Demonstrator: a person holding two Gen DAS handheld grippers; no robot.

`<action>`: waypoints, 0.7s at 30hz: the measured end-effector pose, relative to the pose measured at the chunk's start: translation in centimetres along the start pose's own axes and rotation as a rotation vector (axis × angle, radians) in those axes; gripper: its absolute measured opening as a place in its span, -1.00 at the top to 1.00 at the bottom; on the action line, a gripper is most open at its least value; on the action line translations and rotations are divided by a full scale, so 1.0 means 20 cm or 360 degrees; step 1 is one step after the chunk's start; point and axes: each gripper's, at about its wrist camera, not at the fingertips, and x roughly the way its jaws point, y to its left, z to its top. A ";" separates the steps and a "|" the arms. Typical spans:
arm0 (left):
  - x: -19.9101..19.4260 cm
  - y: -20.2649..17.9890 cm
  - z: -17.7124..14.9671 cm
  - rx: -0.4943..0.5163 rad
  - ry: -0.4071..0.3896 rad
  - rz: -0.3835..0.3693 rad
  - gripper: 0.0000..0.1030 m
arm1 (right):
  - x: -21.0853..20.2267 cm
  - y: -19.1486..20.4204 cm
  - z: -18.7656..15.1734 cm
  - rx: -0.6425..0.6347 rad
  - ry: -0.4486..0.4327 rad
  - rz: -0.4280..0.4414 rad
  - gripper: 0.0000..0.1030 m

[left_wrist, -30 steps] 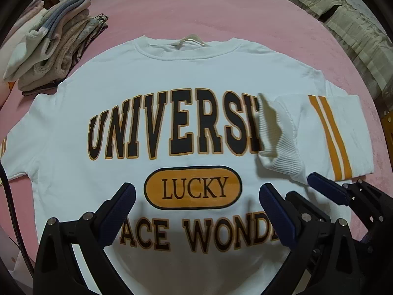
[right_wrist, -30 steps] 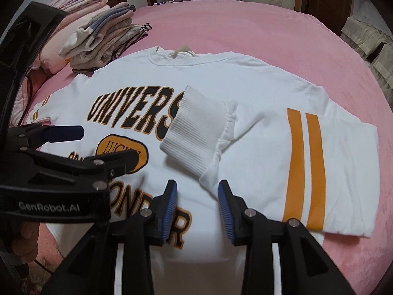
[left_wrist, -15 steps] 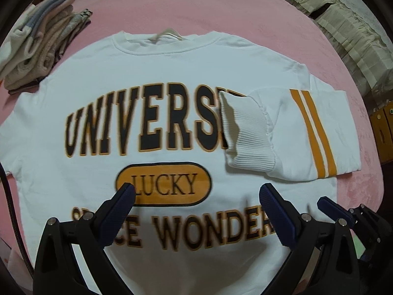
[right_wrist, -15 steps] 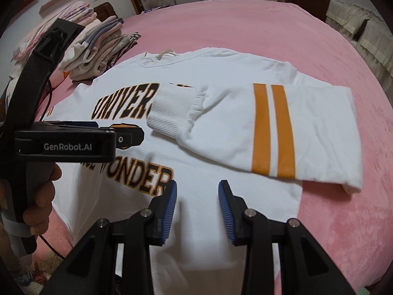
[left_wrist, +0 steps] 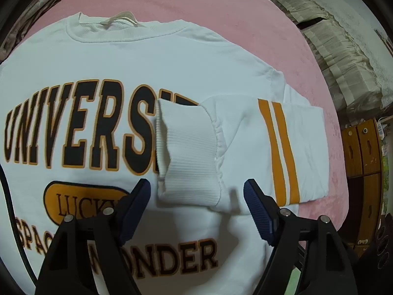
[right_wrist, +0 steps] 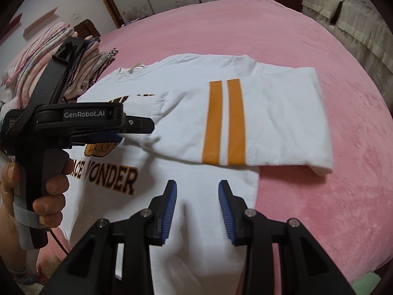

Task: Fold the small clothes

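Note:
A white sweatshirt (left_wrist: 122, 73) printed UNIVERSITY lies flat on the pink bed, neck at the far side. Its right sleeve, with two orange stripes (left_wrist: 280, 152), is folded across the chest. The ribbed cuff (left_wrist: 186, 152) rests over the letters. My left gripper (left_wrist: 196, 191) hangs just above the cuff's near edge, its jaws closing. The cuff's lower edge sits between the pads, which do not press on it. In the right wrist view the left gripper (right_wrist: 132, 132) points at the cuff (right_wrist: 140, 103). My right gripper (right_wrist: 197, 191) stands open over the hem, holding nothing.
A stack of folded clothes (right_wrist: 81, 68) sits at the bed's far left. Pink bedcover (right_wrist: 319, 49) spreads to the right of the shirt. Beige covered furniture (left_wrist: 343, 56) and a wooden cabinet (left_wrist: 363, 147) stand beyond the bed's right edge. A person's hand (right_wrist: 49, 189) grips the left handle.
My left gripper has moved right and down to the cuff, and its jaws have narrowed. My right gripper has slid right along the hem. The sweatshirt has not moved.

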 end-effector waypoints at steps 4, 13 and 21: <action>0.03 0.00 0.03 -0.0017 -0.0049 -0.0009 0.11 | 0.00 -0.08 -0.01 0.0070 0.0002 -0.0011 0.31; -0.13 -0.09 0.06 0.0108 -0.0237 0.0134 0.80 | -0.05 -0.25 0.00 0.0188 -0.0052 -0.0057 0.31; -0.47 -0.36 0.11 0.0356 -0.0601 0.0245 0.81 | -0.10 -0.42 0.00 0.0265 -0.0100 -0.0196 0.31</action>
